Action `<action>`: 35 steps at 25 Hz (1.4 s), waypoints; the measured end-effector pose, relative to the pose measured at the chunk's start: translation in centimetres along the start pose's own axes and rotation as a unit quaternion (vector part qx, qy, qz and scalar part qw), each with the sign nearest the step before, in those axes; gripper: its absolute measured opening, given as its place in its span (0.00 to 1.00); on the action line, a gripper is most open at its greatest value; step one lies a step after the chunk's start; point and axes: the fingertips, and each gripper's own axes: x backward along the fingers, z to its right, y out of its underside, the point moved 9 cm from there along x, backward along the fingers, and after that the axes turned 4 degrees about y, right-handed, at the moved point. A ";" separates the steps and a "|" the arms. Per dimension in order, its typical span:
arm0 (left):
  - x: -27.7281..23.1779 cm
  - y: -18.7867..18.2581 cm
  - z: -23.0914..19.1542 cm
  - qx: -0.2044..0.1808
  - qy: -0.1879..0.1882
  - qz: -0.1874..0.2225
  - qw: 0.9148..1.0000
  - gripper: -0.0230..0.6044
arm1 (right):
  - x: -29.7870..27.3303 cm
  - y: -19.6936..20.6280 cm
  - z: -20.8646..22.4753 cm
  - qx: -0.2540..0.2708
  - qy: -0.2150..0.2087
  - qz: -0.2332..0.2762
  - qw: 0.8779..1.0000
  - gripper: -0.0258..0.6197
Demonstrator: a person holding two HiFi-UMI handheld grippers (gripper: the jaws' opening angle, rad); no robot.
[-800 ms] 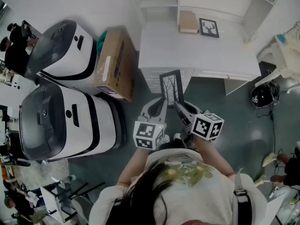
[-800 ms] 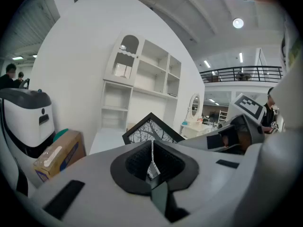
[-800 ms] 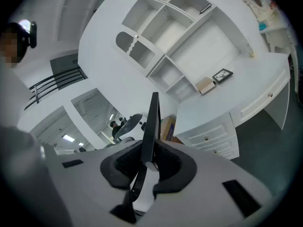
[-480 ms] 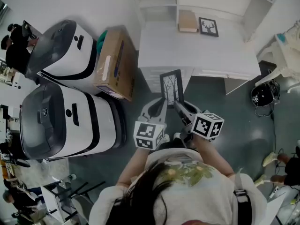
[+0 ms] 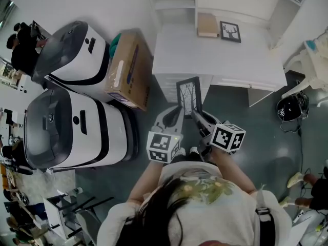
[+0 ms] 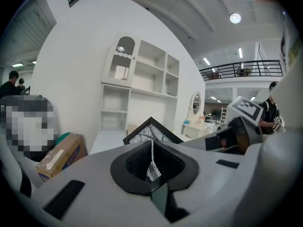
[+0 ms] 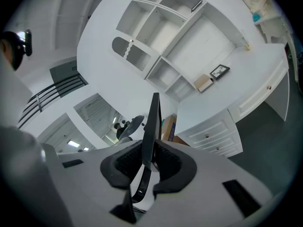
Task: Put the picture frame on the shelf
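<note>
Picture frame [image 5: 188,94] has hardly moved, still clamped.

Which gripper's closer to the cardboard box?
Left. The left gripper holds the picture frame on the side toward the cardboard box; the right gripper holds its far side.

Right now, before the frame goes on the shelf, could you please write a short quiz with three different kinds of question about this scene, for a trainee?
1. True or false: the left gripper and the right gripper are both shut on the tree picture frame.
2. What lies beside the deer picture frame on the white desk? A) a tan box B) a mug C) a lamp
3. Fill in: in the head view, the cardboard box stands on the floor to the ____ of the desk.

Key: 1 true; 2 A; 3 left.
</note>
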 end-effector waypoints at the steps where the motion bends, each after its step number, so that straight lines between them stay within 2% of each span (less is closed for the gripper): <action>1: -0.1 0.1 0.2 -0.001 -0.003 0.002 1.000 0.10 | 0.0 -0.1 0.3 0.000 -0.002 0.000 1.000 0.18; 6: -0.7 1.1 0.9 0.006 -0.021 0.012 1.000 0.10 | 0.3 -0.1 2.2 -0.010 -0.011 -0.003 1.000 0.18; 10: -1.2 1.6 1.4 0.007 -0.021 0.003 1.000 0.10 | 0.2 0.3 3.2 -0.028 -0.008 -0.017 0.999 0.18; 17: -3.3 1.3 -0.5 0.011 -0.022 -0.007 1.000 0.10 | -2.1 -0.7 4.0 -0.042 -0.011 -0.030 0.999 0.18; 35: -9.7 -1.1 -11.0 0.018 -0.011 -0.020 1.000 0.10 | -12.7 -6.7 5.1 -0.064 0.004 -0.021 0.998 0.18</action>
